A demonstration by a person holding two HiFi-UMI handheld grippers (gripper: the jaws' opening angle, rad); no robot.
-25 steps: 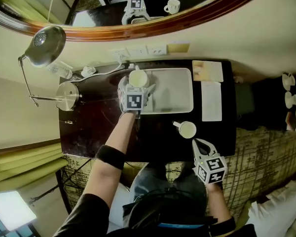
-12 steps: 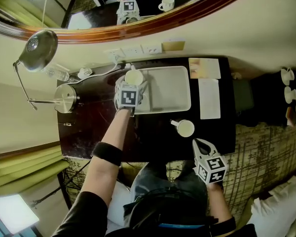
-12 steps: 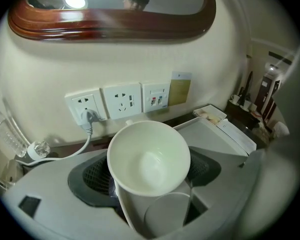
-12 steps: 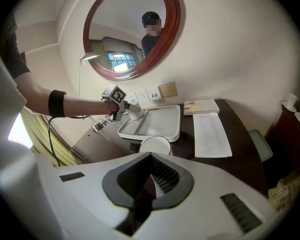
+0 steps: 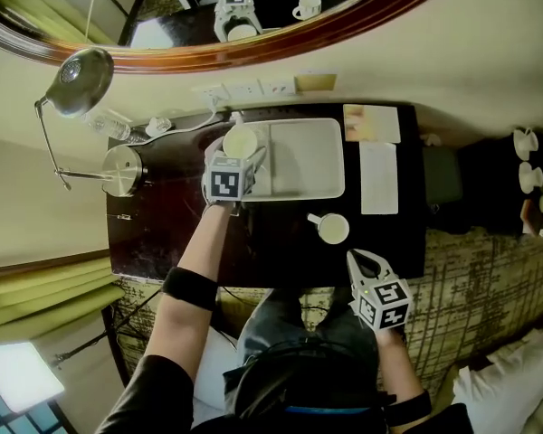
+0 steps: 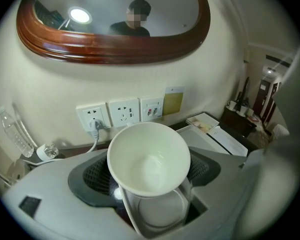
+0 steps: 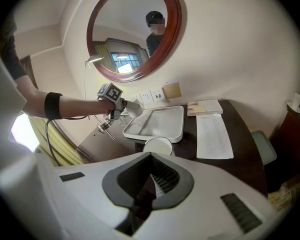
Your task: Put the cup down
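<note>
The white ceramic cup (image 5: 240,140) is in your left gripper (image 5: 235,158). Its jaws have just been closing and now clamp the cup between their dark pads. It is off the surface and tipped, its empty mouth turned back toward the gripper's camera, and it hangs over the left end of the white rectangular plastic tray (image 5: 304,159) on the dark wooden table (image 5: 281,242).

The tilt looks like the main risk. If you let go before the base sits flat, the cup will likely roll onto its side. The tray's raised rim is directly below, so a base that lands half on that rim could rock and tip over either way. The grip looks to bear on a smooth, curved wall, so a quick wrist turn could let the cup twist in the pads.

Behind it, the white wall sockets (image 6: 122,112) and a plugged-in cable are close. Reaching further back could catch them.

Your right gripper (image 5: 358,259) has its jaws together on nothing, at the table's near edge, near a second white cup (image 5: 333,229) that a careless swing could knock.
</note>
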